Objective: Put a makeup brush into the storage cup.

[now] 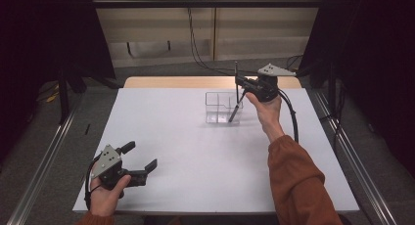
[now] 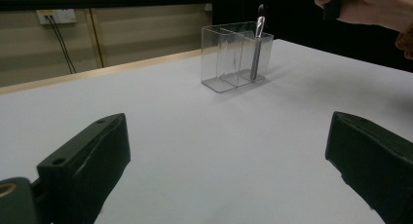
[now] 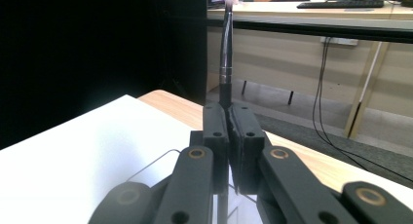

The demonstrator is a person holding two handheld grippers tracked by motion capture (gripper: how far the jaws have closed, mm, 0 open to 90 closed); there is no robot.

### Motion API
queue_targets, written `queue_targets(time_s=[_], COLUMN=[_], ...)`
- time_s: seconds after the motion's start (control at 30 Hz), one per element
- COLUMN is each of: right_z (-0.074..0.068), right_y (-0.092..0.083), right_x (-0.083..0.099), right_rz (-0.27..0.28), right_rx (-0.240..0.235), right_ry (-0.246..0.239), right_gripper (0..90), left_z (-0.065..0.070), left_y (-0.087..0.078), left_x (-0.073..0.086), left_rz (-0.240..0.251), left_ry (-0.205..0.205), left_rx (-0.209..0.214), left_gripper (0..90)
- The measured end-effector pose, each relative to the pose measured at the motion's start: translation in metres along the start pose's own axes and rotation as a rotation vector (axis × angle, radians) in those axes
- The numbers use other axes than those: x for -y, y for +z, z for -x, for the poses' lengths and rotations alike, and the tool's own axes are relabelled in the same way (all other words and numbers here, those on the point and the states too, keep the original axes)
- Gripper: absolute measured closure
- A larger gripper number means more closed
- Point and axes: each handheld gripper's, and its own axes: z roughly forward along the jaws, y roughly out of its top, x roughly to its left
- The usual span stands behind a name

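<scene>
Right tool (image 1: 238, 83) clamped on slim dark metal pen (image 1: 235, 105), lower end inside clear plastic divided holder (image 1: 218, 107) on white bench (image 1: 195, 151); left tool (image 1: 139, 159) spread wide, holding nothing.

Each black hand-held gripper (image 1: 142, 159) (image 1: 238, 81) carries a grey three-cornered plate and black cable; sleeves (image 1: 298, 181) are rust-orange.

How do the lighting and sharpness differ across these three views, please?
High view: evenly lit white table, dark surroundings, soft grain. Left gripper view: near jaws blurred, clear organizer fairly sharp. Right gripper view: right gripper sharp, the pen it holds softens toward the top.
</scene>
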Motion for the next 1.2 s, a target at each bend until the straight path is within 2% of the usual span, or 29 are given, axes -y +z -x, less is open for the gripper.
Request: queue_targets(time_s=[0.27,0.77,1.2], right_z=[0.001,-0.001,0.0], right_y=[0.003,0.005,0.004], right_x=[0.006,0.02,0.036], right_rz=[-0.006,-0.038,-0.072], right_rx=[0.005,0.002,0.02], right_ry=[0.016,0.01,0.014], right_gripper=[86.9,86.9,86.9], left_z=[0.0,0.0,0.0], left_y=[0.001,0.0,0.0], left_x=[0.0,0.0,0.0], left_rz=[-0.007,-0.007,-0.005], left_ry=[0.002,0.001,-0.001], left_rx=[0.005,0.002,-0.004], left_gripper=[2.5,2.5,2.5])
